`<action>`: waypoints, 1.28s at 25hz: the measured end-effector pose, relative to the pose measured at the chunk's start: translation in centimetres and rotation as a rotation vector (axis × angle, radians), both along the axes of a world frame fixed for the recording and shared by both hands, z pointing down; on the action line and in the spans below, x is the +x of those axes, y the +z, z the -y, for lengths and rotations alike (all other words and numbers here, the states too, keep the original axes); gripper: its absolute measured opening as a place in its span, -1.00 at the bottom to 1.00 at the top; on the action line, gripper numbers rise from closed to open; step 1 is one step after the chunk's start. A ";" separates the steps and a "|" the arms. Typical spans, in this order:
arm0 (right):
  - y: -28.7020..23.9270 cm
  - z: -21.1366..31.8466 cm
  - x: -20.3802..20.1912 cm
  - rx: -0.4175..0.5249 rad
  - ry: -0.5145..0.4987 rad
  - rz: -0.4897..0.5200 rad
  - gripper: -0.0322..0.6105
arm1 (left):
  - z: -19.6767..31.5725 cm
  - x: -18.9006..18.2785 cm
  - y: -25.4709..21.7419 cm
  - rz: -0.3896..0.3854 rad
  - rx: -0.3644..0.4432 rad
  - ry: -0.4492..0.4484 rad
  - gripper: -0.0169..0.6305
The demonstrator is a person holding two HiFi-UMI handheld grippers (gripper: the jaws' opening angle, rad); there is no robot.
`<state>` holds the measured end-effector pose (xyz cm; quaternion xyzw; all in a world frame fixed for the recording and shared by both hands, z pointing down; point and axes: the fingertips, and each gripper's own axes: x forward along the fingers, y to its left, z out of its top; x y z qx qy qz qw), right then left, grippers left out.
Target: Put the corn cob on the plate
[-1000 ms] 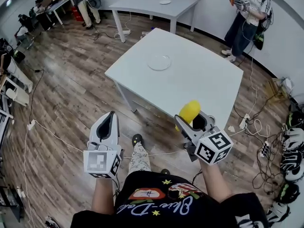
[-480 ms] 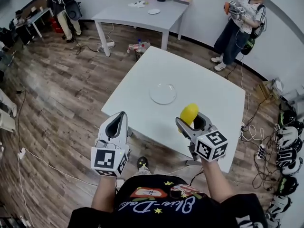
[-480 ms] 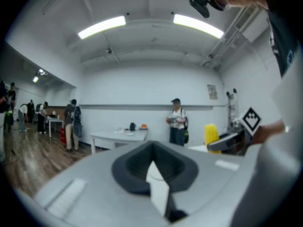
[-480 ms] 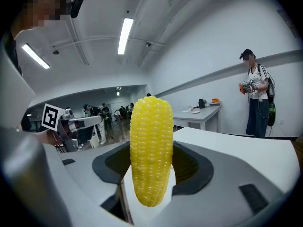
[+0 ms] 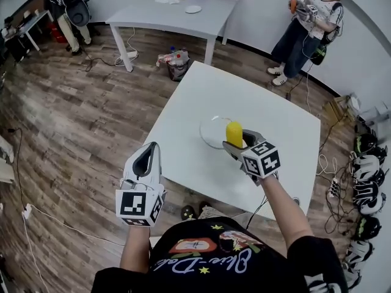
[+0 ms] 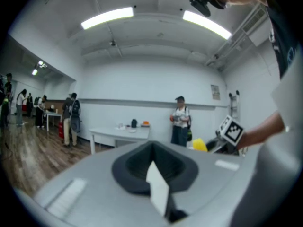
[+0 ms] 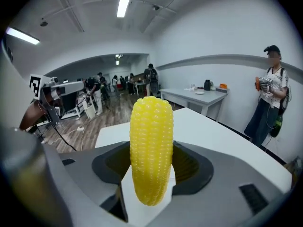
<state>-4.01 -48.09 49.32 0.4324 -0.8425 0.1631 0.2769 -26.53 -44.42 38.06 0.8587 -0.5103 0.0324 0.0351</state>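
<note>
A yellow corn cob (image 5: 234, 133) (image 7: 151, 148) stands upright between the jaws of my right gripper (image 5: 237, 144), which is shut on it. In the head view the cob hangs over the near right edge of a clear glass plate (image 5: 211, 132) lying on the white table (image 5: 183, 157). My left gripper (image 5: 145, 162) is held off the table's near left side, over the floor, with its jaws together and nothing in them. From the left gripper view the corn cob (image 6: 199, 144) shows small at the right.
A second white table (image 5: 171, 14) with a dish and small items stands at the back. A person (image 5: 303, 26) holding grippers stands at the back right. Cables and helmets (image 5: 366, 182) lie on the wooden floor to the right. People stand at the far left.
My right gripper has carried the corn cob forward from off the table's near edge to above the plate's near rim. The head view has shifted closer to the table. The left gripper stayed low.
</note>
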 end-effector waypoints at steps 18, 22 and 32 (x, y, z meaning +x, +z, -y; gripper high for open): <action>10.1 8.8 -0.7 -0.435 -0.144 -0.231 -0.08 | 3.1 -5.1 1.3 -0.091 -0.052 -0.163 -0.95; 11.7 9.3 -1.0 -0.473 -0.154 -0.255 -0.09 | 3.2 -5.6 1.2 -0.085 -0.054 -0.186 -0.95; 12.6 9.8 -1.6 -0.446 -0.175 -0.249 -0.09 | 3.2 -5.0 0.8 -0.052 -0.055 -0.195 -0.95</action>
